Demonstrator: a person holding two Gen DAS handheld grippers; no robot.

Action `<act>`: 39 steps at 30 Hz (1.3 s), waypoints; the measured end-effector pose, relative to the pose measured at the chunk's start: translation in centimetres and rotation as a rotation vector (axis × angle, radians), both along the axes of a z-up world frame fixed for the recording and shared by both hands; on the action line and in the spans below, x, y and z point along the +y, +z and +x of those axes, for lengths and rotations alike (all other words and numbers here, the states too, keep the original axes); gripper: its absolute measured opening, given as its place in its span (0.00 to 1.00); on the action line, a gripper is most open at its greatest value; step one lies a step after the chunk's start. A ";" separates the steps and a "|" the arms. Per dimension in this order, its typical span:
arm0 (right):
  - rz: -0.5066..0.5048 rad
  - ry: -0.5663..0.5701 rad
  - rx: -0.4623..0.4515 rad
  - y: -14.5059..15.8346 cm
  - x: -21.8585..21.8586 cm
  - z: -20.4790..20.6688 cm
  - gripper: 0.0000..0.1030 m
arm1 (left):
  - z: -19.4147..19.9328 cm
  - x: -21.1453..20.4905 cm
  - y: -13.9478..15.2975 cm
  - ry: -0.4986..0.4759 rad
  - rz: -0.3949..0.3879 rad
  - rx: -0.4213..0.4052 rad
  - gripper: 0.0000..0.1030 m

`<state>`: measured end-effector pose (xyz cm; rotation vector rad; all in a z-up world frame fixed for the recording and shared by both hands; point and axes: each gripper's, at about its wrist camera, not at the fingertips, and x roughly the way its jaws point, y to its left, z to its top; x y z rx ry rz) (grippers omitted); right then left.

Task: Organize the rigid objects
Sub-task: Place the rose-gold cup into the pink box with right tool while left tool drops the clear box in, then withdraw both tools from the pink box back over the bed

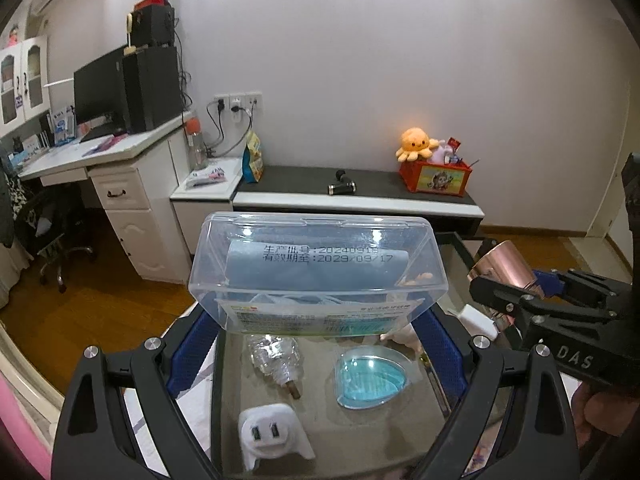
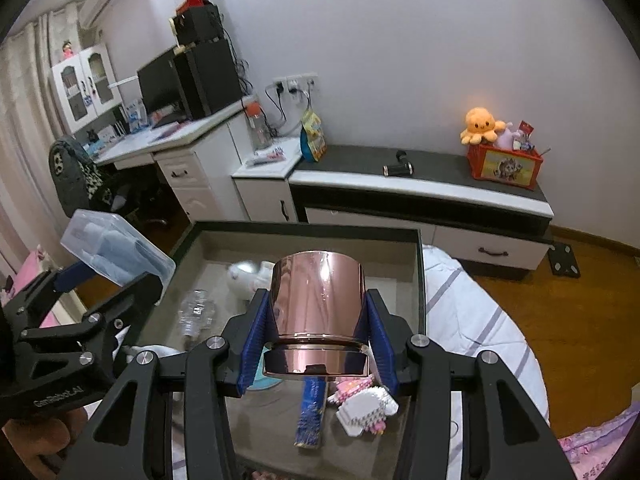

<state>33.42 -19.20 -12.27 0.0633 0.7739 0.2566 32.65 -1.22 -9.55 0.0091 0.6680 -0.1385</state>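
My left gripper [image 1: 316,316] is shut on a clear plastic box [image 1: 318,268] with blue contents and a printed date, held above the grey storage bin [image 1: 232,412]. It also shows in the right wrist view [image 2: 116,248]. My right gripper [image 2: 318,320] is shut on a rose-gold metal cup [image 2: 318,304], held above the same bin [image 2: 419,280]. The cup also shows at the right of the left wrist view [image 1: 506,264]. In the bin lie a white plug adapter [image 1: 272,432], a blue heart-shaped dish [image 1: 370,378] and a crumpled clear bottle [image 1: 276,358].
A blue packet [image 2: 310,412] and a white-pink block toy [image 2: 366,408] lie in the bin. The bin rests on a striped bed cover [image 2: 480,320]. Behind stand a low cabinet [image 2: 420,196] with a red toy box [image 2: 506,166], and a desk [image 2: 168,140].
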 end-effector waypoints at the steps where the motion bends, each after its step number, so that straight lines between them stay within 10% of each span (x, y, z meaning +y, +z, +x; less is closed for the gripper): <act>1: 0.000 -0.003 0.017 -0.7 0.0 0.6 0.46 | 0.4 -0.1 -0.4 0.000 0.006 0.009 0.91; 14: -0.036 -0.008 0.097 -3.8 0.4 2.2 0.50 | 2.8 -0.8 -3.9 -0.010 0.020 0.093 0.92; 18: -0.042 -0.031 0.087 -3.6 0.2 1.8 0.79 | 2.1 -0.3 -3.5 0.004 0.016 0.093 0.95; 25: -0.061 -0.080 0.067 -2.9 0.0 0.3 1.00 | -0.1 0.3 -1.8 -0.001 0.020 0.060 1.00; 39: -0.015 -0.119 -0.016 1.1 -0.2 -5.7 1.00 | -7.9 0.2 2.3 -0.012 0.001 -0.027 1.00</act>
